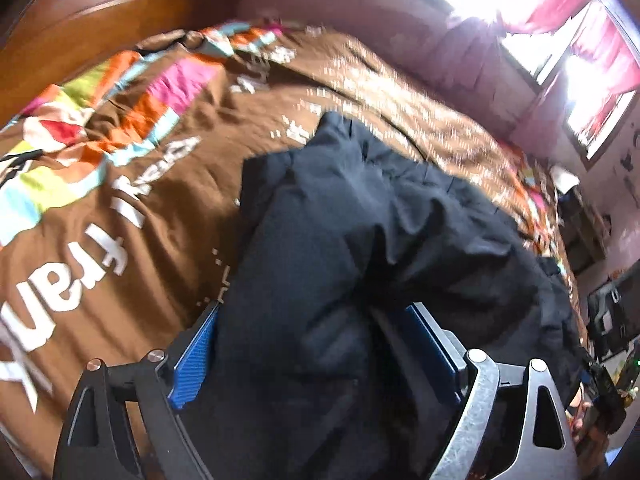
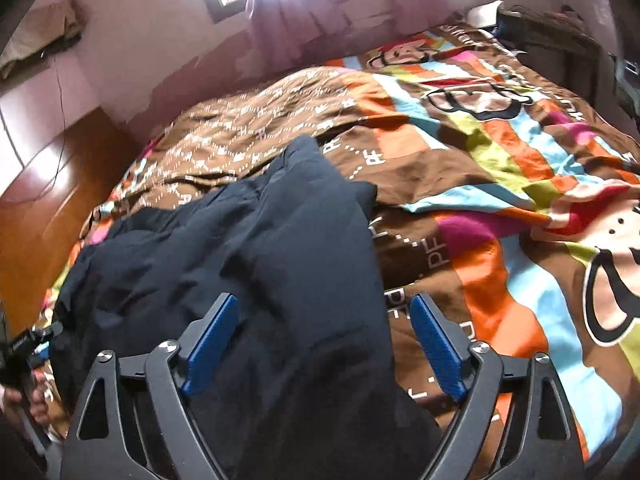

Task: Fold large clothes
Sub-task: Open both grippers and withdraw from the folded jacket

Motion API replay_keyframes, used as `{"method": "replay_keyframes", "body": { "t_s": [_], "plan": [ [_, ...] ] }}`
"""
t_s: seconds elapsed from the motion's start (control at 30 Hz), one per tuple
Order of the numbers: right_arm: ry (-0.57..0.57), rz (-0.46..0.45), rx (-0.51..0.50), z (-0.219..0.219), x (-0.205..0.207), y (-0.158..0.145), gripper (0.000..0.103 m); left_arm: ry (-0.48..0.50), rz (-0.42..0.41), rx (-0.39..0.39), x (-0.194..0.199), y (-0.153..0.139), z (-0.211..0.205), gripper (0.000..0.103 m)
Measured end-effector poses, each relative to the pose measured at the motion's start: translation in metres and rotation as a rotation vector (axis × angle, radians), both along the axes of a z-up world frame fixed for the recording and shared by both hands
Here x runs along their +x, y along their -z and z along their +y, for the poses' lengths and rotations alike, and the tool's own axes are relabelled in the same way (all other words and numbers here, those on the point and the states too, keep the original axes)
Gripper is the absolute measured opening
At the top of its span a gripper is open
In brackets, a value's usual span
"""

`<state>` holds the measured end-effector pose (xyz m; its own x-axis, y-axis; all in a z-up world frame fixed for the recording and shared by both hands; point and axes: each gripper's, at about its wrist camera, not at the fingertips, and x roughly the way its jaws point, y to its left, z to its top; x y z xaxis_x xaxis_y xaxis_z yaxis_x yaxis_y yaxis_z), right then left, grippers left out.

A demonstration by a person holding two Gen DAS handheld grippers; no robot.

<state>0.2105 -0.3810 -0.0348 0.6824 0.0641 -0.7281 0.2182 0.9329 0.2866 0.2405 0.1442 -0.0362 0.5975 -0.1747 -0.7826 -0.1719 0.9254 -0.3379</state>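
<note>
A large dark navy garment lies rumpled on a bed with a brown, bright-striped cartoon cover. My left gripper stands open low over the near end of the cloth. The fabric runs between its blue pads without being pinched. In the right wrist view the same garment spreads to the left over the cover. My right gripper is open too, with the garment's near right edge lying between its jaws and its right pad over bare cover.
A wooden headboard stands behind the bed, and bright windows with pink curtains fill the far wall. Dark furniture crowds the bed's far side. A hand on the other gripper shows at the lower left of the right wrist view.
</note>
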Motion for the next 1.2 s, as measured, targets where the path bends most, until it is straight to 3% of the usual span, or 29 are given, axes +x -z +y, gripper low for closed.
{"method": "replay_keyframes", "body": {
  "t_s": [0.2,0.43,0.77,1.2],
  "plan": [
    [-0.020,-0.125,-0.060,0.014,-0.030,-0.020,0.101,-0.012,-0.111,0.049,-0.035,-0.032,-0.009,0.102],
    [-0.086,-0.261,-0.164,0.049,-0.066,-0.054,0.102,0.029,-0.198,0.072,-0.068,-0.056,-0.031,0.103],
    [-0.159,-0.435,-0.226,0.088,-0.120,-0.090,0.102,0.038,-0.379,0.158,-0.136,-0.089,-0.067,0.103],
    [-0.227,-0.500,-0.245,0.116,-0.181,-0.101,0.102,0.093,-0.530,0.323,-0.211,-0.102,-0.111,0.103]
  ]
}}
